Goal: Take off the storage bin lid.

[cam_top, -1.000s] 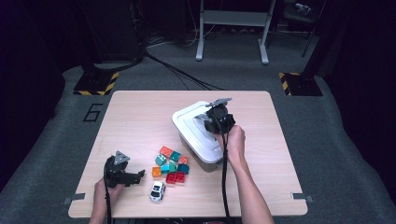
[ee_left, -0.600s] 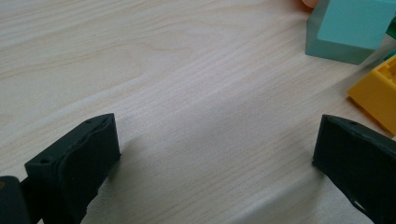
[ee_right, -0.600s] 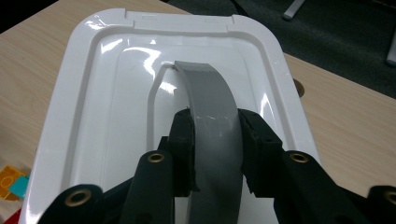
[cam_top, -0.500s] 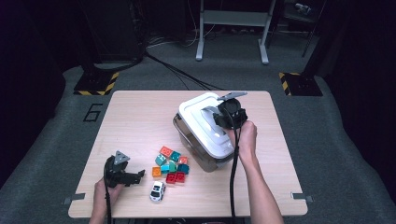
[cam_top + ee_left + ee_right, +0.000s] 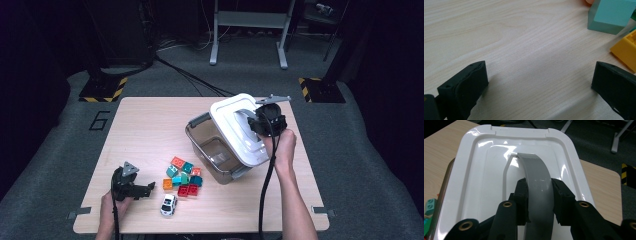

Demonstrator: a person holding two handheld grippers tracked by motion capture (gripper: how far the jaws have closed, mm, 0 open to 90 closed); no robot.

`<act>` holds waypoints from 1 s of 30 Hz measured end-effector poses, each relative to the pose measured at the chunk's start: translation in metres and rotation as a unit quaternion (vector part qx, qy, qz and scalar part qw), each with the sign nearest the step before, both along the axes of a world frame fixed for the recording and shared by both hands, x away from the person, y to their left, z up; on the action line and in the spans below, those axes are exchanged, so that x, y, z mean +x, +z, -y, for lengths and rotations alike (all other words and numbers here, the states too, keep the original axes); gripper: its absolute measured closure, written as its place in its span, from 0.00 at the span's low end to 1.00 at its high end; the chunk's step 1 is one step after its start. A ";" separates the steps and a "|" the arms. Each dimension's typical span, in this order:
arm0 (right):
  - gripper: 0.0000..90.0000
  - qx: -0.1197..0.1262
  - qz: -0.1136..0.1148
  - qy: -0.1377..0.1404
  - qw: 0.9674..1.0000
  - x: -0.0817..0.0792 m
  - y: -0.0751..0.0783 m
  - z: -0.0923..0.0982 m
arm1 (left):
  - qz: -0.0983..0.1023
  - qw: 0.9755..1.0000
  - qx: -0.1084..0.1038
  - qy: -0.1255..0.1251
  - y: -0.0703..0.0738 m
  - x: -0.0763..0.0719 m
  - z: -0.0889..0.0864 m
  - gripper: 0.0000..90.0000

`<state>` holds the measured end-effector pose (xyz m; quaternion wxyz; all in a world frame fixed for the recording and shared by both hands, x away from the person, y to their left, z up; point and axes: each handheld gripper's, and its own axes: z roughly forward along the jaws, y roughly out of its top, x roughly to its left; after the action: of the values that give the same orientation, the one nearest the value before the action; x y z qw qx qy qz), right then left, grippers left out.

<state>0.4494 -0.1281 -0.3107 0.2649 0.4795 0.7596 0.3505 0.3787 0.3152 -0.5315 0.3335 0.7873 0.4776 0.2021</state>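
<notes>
My right tongs [image 5: 539, 197] clamp the grey handle [image 5: 537, 176] of the white lid [image 5: 237, 127], tilted above the clear bin [image 5: 212, 150], while my left tongs [image 5: 141, 189] rest open on the tabletop [image 5: 145, 130].

A black numeral "6" on the wooden table [image 5: 150, 130], far-left corner.

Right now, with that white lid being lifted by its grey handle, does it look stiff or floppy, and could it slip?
The white lid probably is stiff: it hangs tilted over the clear bin and keeps its flat shape. It seems light, since the right gripper carries it by the grey handle alone. Its glossy surface looks slippery, and it might swing.
</notes>
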 end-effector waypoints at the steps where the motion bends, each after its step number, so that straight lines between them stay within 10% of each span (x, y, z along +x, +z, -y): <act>1: 0.75 0.000 0.001 -0.003 1.000 0.000 0.001 0.004 | -0.002 1.000 0.000 -0.001 0.000 0.000 0.000 0.00; 30: 0.75 0.021 -0.017 -0.137 0.990 0.005 -0.026 0.102 | 0.001 1.000 0.000 0.002 0.000 0.000 0.000 0.00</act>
<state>0.4548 -0.2296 -0.3365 0.2873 0.5906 0.6833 0.3190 0.3788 0.3150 -0.5317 0.3336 0.7863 0.4785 0.2037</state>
